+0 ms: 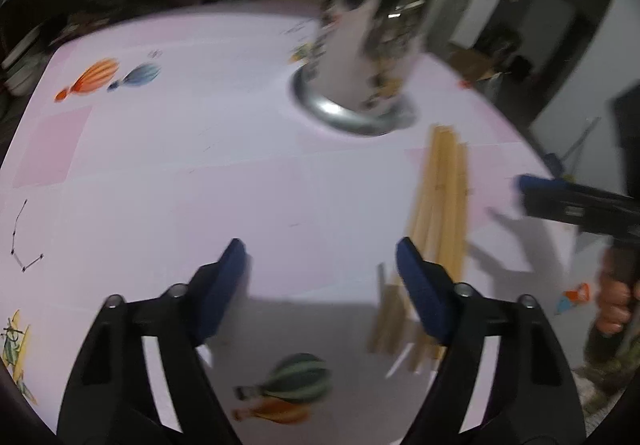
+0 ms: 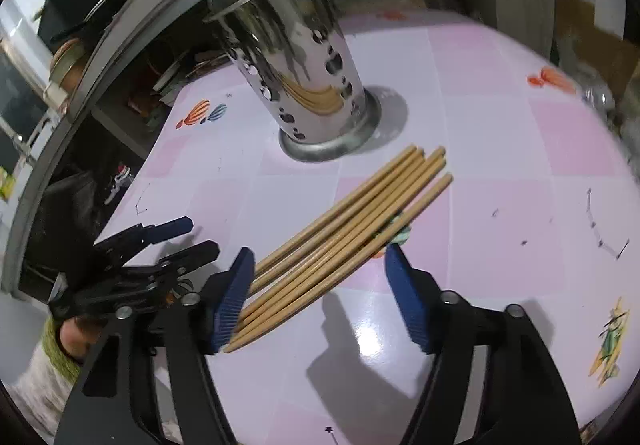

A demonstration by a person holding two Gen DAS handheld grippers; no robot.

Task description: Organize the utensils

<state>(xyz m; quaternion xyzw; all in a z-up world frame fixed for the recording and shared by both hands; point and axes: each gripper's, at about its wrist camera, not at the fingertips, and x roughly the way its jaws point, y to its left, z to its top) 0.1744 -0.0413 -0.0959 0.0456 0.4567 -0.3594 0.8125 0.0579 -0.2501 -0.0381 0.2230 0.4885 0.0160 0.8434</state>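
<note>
A bundle of several wooden chopsticks [image 2: 344, 233] lies flat on the pink checked tablecloth [image 2: 500, 149], in front of a perforated steel utensil holder [image 2: 304, 77]. My right gripper [image 2: 320, 281] is open and hangs over the near ends of the chopsticks, its left pad next to them. In the left wrist view the chopsticks [image 1: 440, 213] lie just right of my open, empty left gripper [image 1: 320, 273], with the holder [image 1: 360, 57] beyond. The right gripper [image 1: 568, 201] shows at the far right edge of that view. The left gripper [image 2: 160, 245] shows at the left in the right wrist view.
Hot-air balloon prints [image 1: 104, 79] dot the tablecloth. The table's left edge drops to dark clutter and shelves [image 2: 80, 57]. A small coloured object [image 2: 396, 233] lies under the chopsticks. Cardboard boxes [image 2: 588, 25] stand behind the table at right.
</note>
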